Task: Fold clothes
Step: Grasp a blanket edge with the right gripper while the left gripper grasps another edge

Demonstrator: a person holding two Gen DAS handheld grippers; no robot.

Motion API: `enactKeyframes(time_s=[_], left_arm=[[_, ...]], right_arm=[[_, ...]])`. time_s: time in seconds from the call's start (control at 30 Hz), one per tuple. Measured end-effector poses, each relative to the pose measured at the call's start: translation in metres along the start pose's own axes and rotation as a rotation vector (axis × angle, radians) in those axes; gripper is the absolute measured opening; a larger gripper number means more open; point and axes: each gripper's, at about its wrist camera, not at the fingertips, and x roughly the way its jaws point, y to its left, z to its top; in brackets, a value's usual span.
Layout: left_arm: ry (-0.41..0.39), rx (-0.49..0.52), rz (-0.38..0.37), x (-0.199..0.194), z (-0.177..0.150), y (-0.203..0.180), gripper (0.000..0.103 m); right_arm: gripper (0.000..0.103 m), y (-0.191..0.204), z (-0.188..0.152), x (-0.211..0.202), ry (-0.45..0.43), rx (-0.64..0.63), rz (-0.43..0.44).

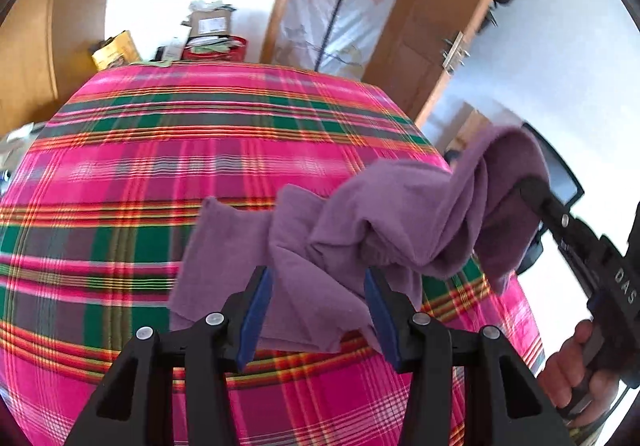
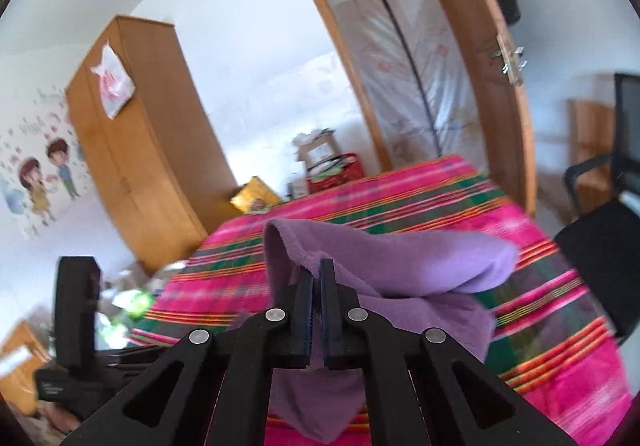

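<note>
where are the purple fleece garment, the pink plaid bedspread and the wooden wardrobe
purple fleece garment (image 1: 384,230), left wrist view, on its bunched middle
pink plaid bedspread (image 1: 120,182), left wrist view, on a bare stretch left of the garment
wooden wardrobe (image 2: 152,150), right wrist view, on its door front

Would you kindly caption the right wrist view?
Right hand-held gripper shut on purple garment, lifting it above plaid bedspread.

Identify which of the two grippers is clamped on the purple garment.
The right gripper: its jaws pinch the purple fleece garment, lifting it. The left gripper stands open, gripping nothing.
</note>
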Motion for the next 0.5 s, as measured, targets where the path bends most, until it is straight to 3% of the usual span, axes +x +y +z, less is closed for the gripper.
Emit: enactKeyframes(time_s=[0.2, 0.37, 0.5], left_arm=[[-0.006, -0.016, 0.003, -0.003, 0.002, 0.008, 0.049], [-0.003, -0.014, 0.002, 0.000, 0.003, 0.010, 0.049], [-0.009, 0.010, -0.035, -0.002, 0.005, 0.000, 0.049]], right_arm=[[0.003, -0.009, 0.001, 0.010, 0.066, 0.136, 0.202], [0.004, -0.013, 0.003, 0.008, 0.067, 0.233, 0.346], [0.003, -0.022, 0.001, 0.007, 0.049, 0.306, 0.402]])
